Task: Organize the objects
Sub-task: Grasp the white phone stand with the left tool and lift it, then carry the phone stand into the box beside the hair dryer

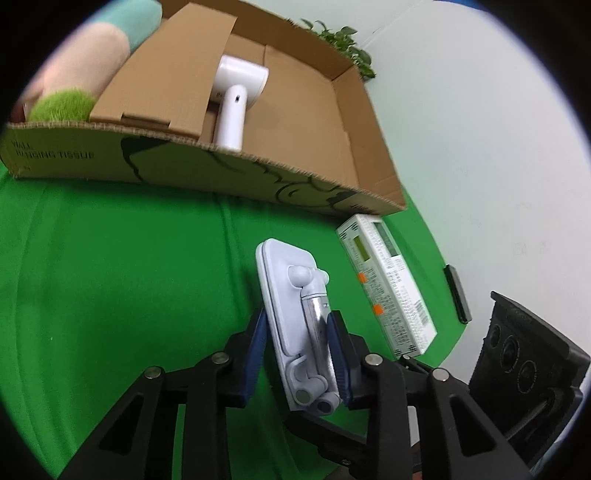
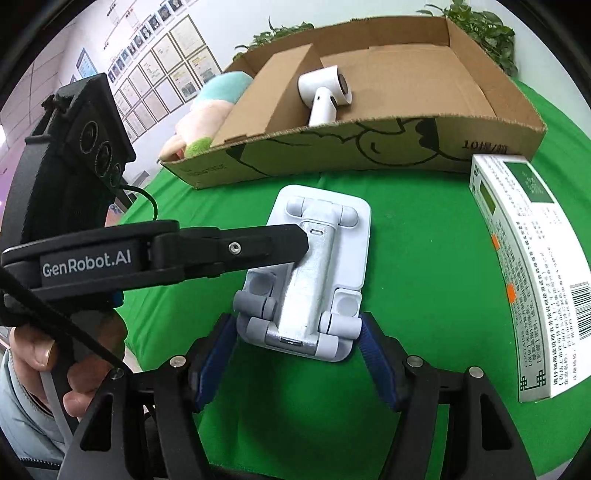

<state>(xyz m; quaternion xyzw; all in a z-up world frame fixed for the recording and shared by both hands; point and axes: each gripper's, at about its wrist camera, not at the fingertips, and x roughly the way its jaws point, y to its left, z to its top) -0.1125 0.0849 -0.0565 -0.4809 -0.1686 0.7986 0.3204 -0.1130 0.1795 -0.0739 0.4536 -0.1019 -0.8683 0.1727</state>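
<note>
A pale blue folding phone stand (image 1: 291,291) (image 2: 347,236) with a silver arm is tilted just above the green cloth. My left gripper (image 1: 298,321) is shut on it, one blue pad on the plate's back and the other on the silver arm. In the right wrist view its upper finger (image 2: 258,243) lies across the arm from the left. My right gripper (image 2: 298,321) clamps the stand's near end between its blue pads. Behind stands an open cardboard box (image 1: 221,170) (image 2: 332,155) holding a white hair dryer (image 1: 236,96) (image 2: 325,92).
A white printed carton (image 1: 388,280) (image 2: 528,258) lies right of the stand. A plush toy (image 1: 92,48) (image 2: 214,99) fills the box's left part. A dark flat bar (image 1: 458,295) lies at the cloth's right edge. Plants (image 2: 480,26) stand behind the box. A person's hand (image 2: 44,354) grips the left handle.
</note>
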